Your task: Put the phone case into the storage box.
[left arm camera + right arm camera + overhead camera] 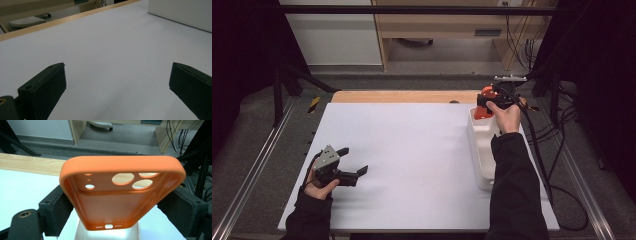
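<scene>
The right gripper (120, 202) is clenched on both long edges of the orange phone case (120, 195), which looks light, soft and bendable, while the left gripper (354, 160) rests released.

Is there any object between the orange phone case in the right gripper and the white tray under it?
Nothing visible does. The right gripper is shut on the orange silicone phone case, held at the far end of the long white plastic tray; the tray part seen just below the case looks bare.

phone case (120, 202): matt orange rubbery, dimpled inside | your table top (412, 150): smooth matt white, wood edge | bin (479, 145): smooth white plastic
</scene>
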The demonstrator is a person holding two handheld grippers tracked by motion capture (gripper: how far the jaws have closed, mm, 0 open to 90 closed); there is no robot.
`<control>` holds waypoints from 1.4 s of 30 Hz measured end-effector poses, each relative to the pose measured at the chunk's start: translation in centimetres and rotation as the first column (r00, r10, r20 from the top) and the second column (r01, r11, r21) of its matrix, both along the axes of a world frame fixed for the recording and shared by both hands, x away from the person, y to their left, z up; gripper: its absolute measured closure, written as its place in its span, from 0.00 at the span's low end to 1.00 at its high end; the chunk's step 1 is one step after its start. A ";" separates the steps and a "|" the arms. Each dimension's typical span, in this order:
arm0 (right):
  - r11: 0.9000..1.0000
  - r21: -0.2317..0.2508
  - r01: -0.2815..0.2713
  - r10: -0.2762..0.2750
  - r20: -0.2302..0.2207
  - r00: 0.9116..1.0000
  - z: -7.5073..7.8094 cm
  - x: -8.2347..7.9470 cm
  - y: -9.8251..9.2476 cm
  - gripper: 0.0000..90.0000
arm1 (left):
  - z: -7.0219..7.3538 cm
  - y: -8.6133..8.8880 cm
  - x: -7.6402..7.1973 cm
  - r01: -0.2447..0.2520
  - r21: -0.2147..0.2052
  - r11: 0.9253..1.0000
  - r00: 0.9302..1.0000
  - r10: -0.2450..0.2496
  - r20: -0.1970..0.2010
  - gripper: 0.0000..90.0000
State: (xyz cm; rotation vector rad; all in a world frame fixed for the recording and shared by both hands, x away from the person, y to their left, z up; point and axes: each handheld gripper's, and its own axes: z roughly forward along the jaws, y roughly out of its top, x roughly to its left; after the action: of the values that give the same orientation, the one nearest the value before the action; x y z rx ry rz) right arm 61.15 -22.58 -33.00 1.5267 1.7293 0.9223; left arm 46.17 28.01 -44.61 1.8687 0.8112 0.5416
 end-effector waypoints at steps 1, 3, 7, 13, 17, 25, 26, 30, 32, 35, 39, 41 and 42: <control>1.000 -0.004 0.001 -0.001 -0.004 1.000 -0.1 0.1 0.0 0.17 | 0.0 0.0 0.0 0.000 0.000 1.000 1.000 0.000 0.000 0.01; 1.000 0.000 0.003 -0.003 -0.007 1.000 -0.4 0.3 0.2 0.17 | 0.0 0.0 0.0 0.000 0.001 1.000 1.000 0.000 0.000 0.01; 1.000 -0.006 0.008 -0.008 -0.013 1.000 -0.9 0.6 0.4 0.17 | 0.0 0.0 0.0 0.000 0.003 1.000 1.000 0.000 0.001 0.01; 1.000 -0.017 0.017 -0.018 -0.032 0.999 -1.8 1.2 0.9 0.17 | -0.1 -0.1 0.0 0.001 0.010 1.000 1.000 -0.001 0.000 0.01; 0.999 -0.024 0.026 -0.027 -0.041 0.999 -2.1 1.5 0.9 0.17 | -0.1 -0.1 0.0 0.002 0.010 1.000 1.000 -0.002 0.002 0.01; 0.999 -0.029 0.037 -0.038 -0.055 0.998 -2.9 1.9 1.0 0.17 | -0.2 -0.1 0.0 0.006 0.015 1.000 1.000 -0.006 0.000 0.01; 0.999 -0.032 0.037 -0.039 -0.058 0.998 -3.0 2.0 1.0 0.17 | -0.2 -0.1 0.0 0.007 0.015 1.000 1.000 -0.007 0.001 0.01; 0.999 -0.029 0.043 -0.045 -0.065 0.997 -3.4 2.1 0.9 0.17 | -0.2 -0.2 0.0 0.009 0.017 1.000 1.000 -0.009 0.000 0.01; 0.999 -0.031 0.043 -0.045 -0.069 0.997 -3.7 2.2 0.8 0.17 | -0.3 -0.2 0.1 0.010 0.021 1.000 1.000 -0.010 0.000 0.01; 0.999 -0.034 0.042 -0.045 -0.079 0.996 -4.1 2.3 0.9 0.17 | -0.3 -0.3 0.1 0.011 0.024 1.000 1.000 -0.011 0.000 0.01; 0.998 -0.035 0.043 -0.045 -0.084 0.995 -4.4 2.5 1.0 0.17 | -0.3 -0.2 0.1 0.009 0.027 1.000 1.000 -0.010 0.002 0.01; 0.999 -0.036 0.037 -0.040 -0.090 0.995 -4.5 2.6 1.1 0.17 | -0.3 -0.3 0.1 0.010 0.028 1.000 1.000 -0.010 0.002 0.01; 0.999 -0.037 0.036 -0.040 -0.093 0.995 -4.6 2.6 1.1 0.17 | -0.3 -0.3 0.1 0.010 0.029 1.000 1.000 -0.010 0.002 0.01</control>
State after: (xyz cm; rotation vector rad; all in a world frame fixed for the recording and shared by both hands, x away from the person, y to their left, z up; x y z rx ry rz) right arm 63.73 -21.45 -37.61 1.5970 1.7662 0.8083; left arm 46.23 27.75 -44.92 1.8973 0.7964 0.5519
